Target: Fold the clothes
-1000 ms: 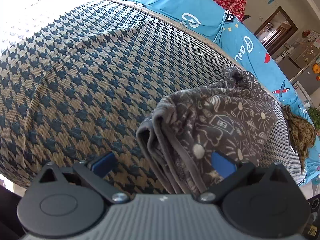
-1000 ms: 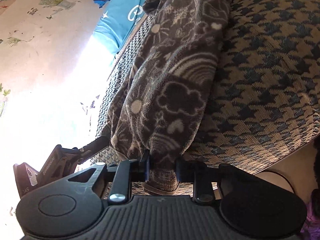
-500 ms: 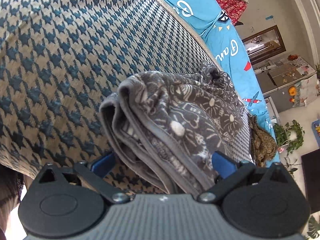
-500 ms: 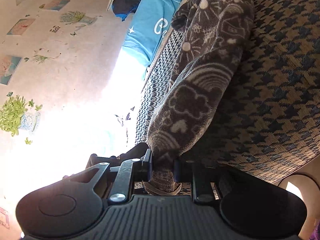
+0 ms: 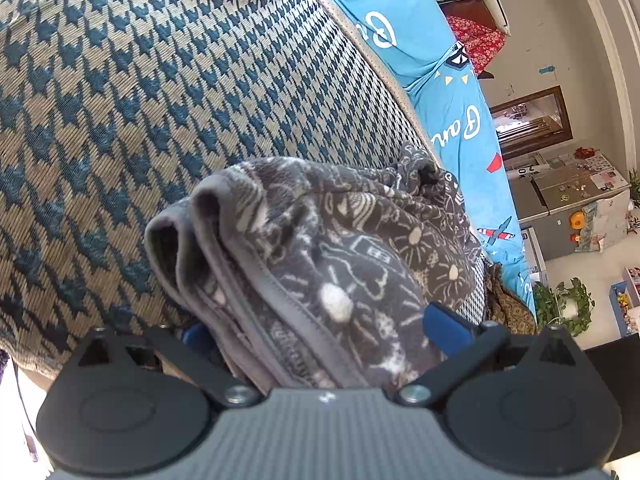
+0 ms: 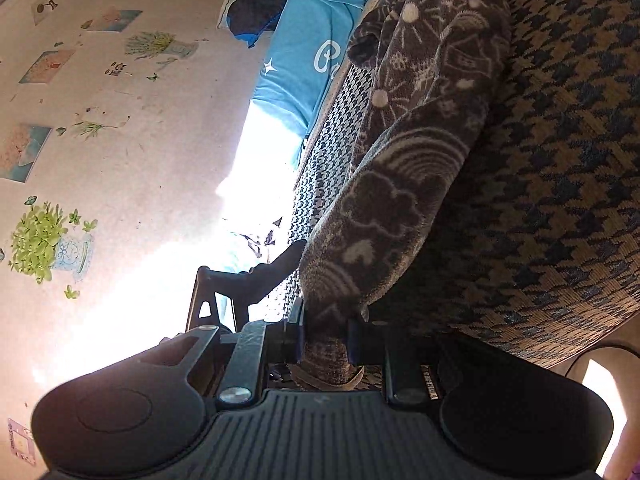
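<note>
Left wrist view: houndstooth cover (image 5: 120, 120) fills the left; at lower centre the left gripper (image 5: 320, 332), fingers spread wide, holds the bunched edge of the grey patterned garment (image 5: 340, 248). Right wrist view: right gripper (image 6: 326, 340), fingers narrow, pinches the garment's end at lower centre; blue sheet (image 6: 304, 52) above.

Bystanders around the bed

Houndstooth cover (image 5: 120, 120) fills nine o'clock; blue printed sheet (image 5: 452, 112) runs toward one o'clock; potted plant (image 5: 564, 304) at three.

Houndstooth sofa (image 5: 168, 92) — sunlit wall (image 6: 132, 152).
</note>
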Demonstrator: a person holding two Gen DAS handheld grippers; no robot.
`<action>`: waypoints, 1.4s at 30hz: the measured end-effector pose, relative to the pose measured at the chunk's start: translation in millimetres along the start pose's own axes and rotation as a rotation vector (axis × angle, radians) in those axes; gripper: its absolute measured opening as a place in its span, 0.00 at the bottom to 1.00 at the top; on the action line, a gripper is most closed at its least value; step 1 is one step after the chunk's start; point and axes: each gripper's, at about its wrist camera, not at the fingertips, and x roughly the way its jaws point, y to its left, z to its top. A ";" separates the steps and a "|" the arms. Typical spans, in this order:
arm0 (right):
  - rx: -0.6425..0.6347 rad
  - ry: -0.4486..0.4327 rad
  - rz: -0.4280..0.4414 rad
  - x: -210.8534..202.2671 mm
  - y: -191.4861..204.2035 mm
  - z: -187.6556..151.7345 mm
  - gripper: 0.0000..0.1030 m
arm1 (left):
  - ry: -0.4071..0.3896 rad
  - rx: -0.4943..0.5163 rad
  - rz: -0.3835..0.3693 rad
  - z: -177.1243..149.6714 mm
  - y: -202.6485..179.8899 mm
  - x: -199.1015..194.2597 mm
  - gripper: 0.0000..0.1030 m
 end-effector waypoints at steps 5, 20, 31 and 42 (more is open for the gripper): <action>-0.013 0.012 -0.028 0.5 -0.9 -1.8 0.19 | -0.039 0.045 0.040 1.5 -4.6 -3.4 0.76; 0.040 0.040 -0.134 9.2 -16.9 -8.8 0.43 | -0.055 0.010 0.039 7.5 7.9 -3.6 0.64; -0.091 0.024 -0.222 19.3 -6.3 -15.6 0.28 | -0.087 0.165 0.185 8.6 -12.2 -4.6 0.24; -0.194 0.039 -0.202 40.5 19.4 -22.7 0.23 | -0.196 0.413 0.321 28.7 -55.5 -25.2 0.21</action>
